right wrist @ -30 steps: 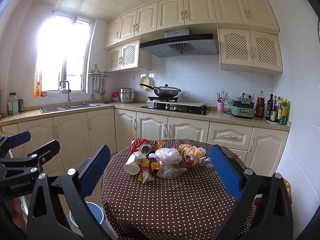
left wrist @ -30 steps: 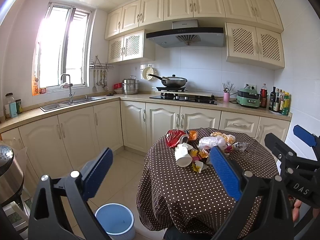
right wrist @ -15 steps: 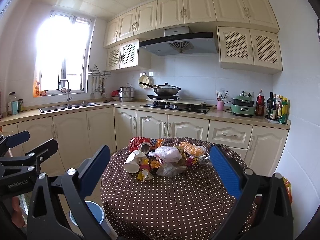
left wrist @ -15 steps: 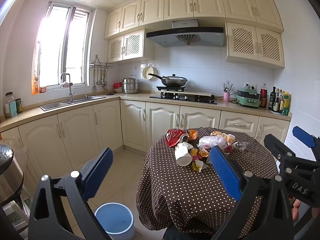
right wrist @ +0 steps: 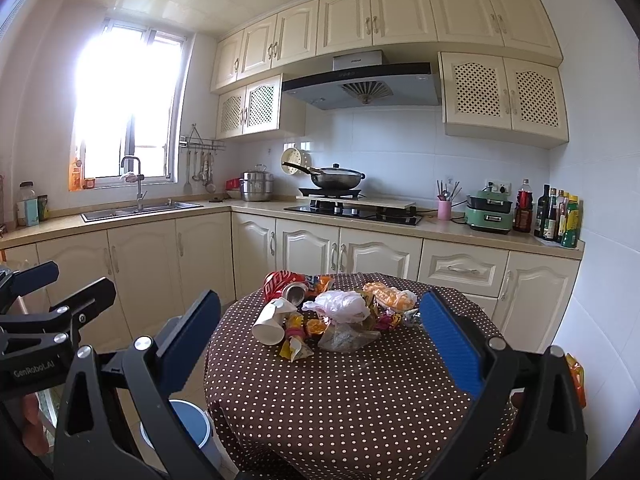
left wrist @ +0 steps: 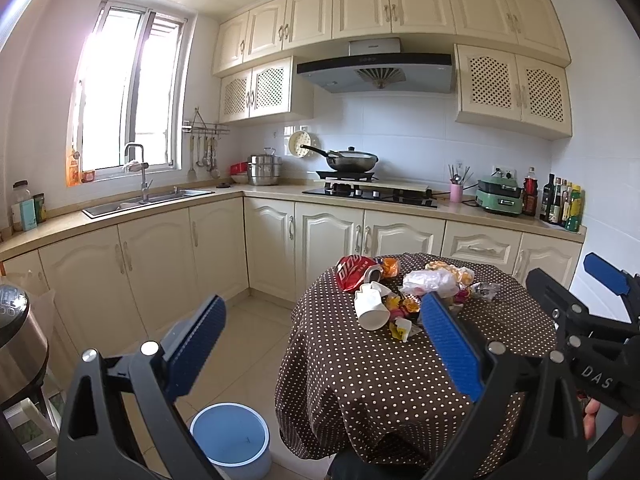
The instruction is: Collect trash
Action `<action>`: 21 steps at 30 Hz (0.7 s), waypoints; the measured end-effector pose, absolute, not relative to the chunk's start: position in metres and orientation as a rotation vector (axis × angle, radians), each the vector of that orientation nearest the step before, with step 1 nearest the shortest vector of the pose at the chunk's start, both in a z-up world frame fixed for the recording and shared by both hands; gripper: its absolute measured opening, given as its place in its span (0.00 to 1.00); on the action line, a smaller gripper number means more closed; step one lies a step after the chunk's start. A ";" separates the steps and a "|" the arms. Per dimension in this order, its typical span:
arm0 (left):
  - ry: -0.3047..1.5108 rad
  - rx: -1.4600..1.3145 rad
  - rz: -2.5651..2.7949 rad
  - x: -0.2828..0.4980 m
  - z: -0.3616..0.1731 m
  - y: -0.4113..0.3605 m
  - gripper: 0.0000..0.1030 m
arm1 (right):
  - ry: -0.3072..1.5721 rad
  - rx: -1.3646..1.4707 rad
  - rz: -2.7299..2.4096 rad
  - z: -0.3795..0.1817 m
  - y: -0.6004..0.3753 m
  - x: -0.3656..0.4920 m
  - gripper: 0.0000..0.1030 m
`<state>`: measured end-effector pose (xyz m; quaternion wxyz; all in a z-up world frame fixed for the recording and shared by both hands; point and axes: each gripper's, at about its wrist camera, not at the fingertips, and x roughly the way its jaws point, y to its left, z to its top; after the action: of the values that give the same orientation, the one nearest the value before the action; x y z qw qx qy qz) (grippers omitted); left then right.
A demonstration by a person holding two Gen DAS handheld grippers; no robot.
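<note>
Trash (right wrist: 320, 320) sits in one pile on one table (right wrist: 360, 400), one bin (left wrist: 230, 436) beside it, both grippers (left wrist: 320, 344) (right wrist: 320, 344) wide apart, empty.

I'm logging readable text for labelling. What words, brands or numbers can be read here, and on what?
"DAS": on the right gripper body, cut off at the frame edge.
"GenRoboLAI": on the left gripper body, small, so the spelling is uncertain.
Red snack bag: white characters, unreadable.
Range hood: small mark, too blurred.
Bottles on the counter: labels too small.
</note>
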<state>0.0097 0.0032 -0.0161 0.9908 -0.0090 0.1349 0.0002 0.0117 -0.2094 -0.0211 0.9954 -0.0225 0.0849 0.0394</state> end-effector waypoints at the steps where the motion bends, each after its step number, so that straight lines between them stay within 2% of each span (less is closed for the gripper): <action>1: 0.270 -0.020 0.000 0.010 -0.016 0.004 0.93 | 0.170 -0.046 0.079 -0.021 -0.209 0.012 0.94; 21: 0.289 -0.011 0.005 0.017 -0.021 0.004 0.93 | 0.222 -0.040 0.080 -0.029 -0.211 0.024 0.94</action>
<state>0.0169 0.0042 -0.0208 0.9895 -0.0053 0.1441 0.0023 0.0245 -0.2107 -0.0286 0.9929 -0.0201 0.1106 0.0399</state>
